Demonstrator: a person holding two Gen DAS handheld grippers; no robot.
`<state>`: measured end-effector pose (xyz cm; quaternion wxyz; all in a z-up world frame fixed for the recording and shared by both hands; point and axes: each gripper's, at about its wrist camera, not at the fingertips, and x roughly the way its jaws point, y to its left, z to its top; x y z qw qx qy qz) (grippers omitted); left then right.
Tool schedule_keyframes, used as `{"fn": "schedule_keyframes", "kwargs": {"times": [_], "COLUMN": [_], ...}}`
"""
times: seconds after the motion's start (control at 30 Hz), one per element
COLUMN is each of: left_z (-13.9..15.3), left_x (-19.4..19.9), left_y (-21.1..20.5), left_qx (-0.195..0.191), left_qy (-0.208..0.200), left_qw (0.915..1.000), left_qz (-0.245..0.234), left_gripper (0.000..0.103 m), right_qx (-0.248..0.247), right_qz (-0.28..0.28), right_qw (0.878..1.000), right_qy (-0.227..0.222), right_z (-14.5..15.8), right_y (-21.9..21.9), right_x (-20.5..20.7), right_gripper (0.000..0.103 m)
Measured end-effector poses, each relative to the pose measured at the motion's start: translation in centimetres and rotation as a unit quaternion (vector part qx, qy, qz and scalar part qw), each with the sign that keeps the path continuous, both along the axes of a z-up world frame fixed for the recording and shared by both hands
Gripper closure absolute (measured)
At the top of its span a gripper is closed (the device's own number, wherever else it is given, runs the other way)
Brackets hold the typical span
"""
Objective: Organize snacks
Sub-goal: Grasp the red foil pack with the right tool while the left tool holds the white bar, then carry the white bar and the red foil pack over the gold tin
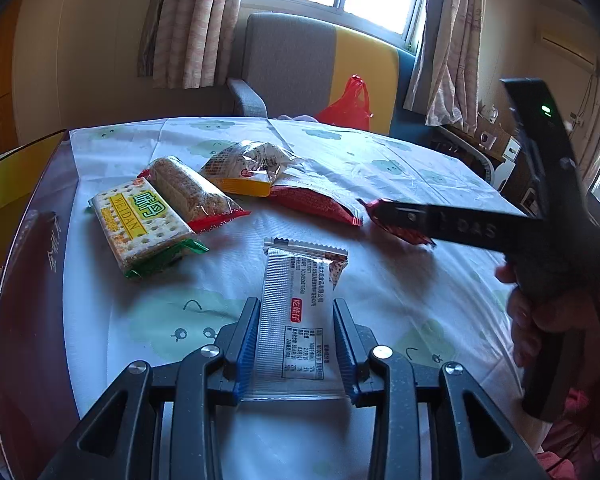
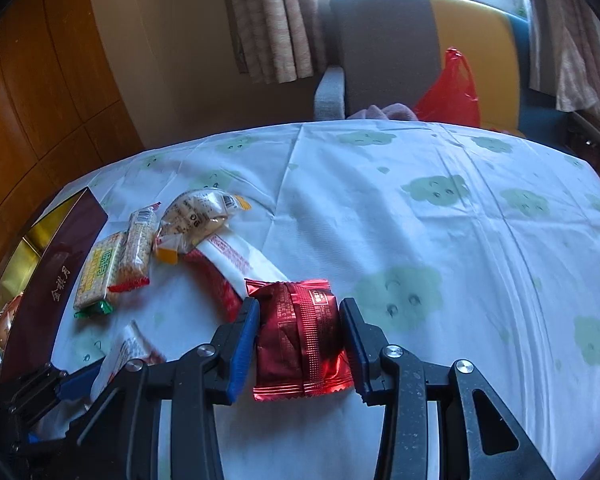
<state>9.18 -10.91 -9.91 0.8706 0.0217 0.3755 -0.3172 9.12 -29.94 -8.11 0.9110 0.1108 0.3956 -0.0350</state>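
Observation:
My left gripper (image 1: 296, 304) is shut on a clear-and-white snack packet (image 1: 296, 320), which lies lengthwise on the tablecloth between the blue pads. A red foil snack packet (image 2: 300, 340) sits between the pads of my right gripper (image 2: 300, 304), and both pads touch its sides. In the left wrist view the right gripper (image 1: 384, 212) comes in from the right, with the red foil (image 1: 410, 236) showing around its tip. Further left lie a green-and-yellow cracker pack (image 1: 140, 228), a sesame bar pack (image 1: 188, 192), a yellow-edged packet (image 1: 248, 168) and a long red-and-white packet (image 1: 312, 200).
A dark maroon box (image 2: 60, 272) with a gold inside stands at the table's left edge, with some snacks in it. A grey-and-yellow chair (image 1: 300, 60) and a red plastic bag (image 1: 348, 104) are behind the table (image 2: 460, 220). A hand (image 1: 532, 320) holds the right gripper.

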Motion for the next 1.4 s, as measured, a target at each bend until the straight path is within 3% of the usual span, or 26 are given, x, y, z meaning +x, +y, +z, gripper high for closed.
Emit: {"fn": "schedule_keyframes", "kwargs": {"times": [0.3, 0.43, 0.6, 1.1, 1.4], "left_z": [0.2, 0.7, 0.7, 0.5, 2.1], "left_x": [0.0, 0.2, 0.5, -0.7, -2.6], "left_y": [-0.4, -2.1, -3.7, -2.4, -2.0], "left_qx": [0.014, 0.057, 0.081, 0.072, 0.057], "left_qy": [-0.001, -0.008, -0.014, -0.030, -0.041], "left_qw": [0.9999, 0.9983, 0.9966, 0.9968, 0.9973], "left_qz": [0.002, 0.006, -0.006, 0.015, 0.023], "left_gripper": [0.066, 0.066, 0.066, 0.068, 0.068], "right_qx": [-0.030, -0.030, -0.012, -0.029, -0.035], "right_qz": [-0.028, -0.029, -0.030, -0.036, -0.039], "right_qw": [0.999, 0.999, 0.999, 0.999, 0.998], "right_qy": [-0.020, -0.015, -0.015, -0.020, -0.023], "right_z": [-0.2, -0.6, -1.0, -1.0, -0.9], "right_y": [2.4, 2.4, 2.0, 2.5, 2.6], "right_x": [-3.9, -3.7, -3.6, -3.9, -4.0], "right_gripper": [0.061, 0.061, 0.060, 0.060, 0.060]}}
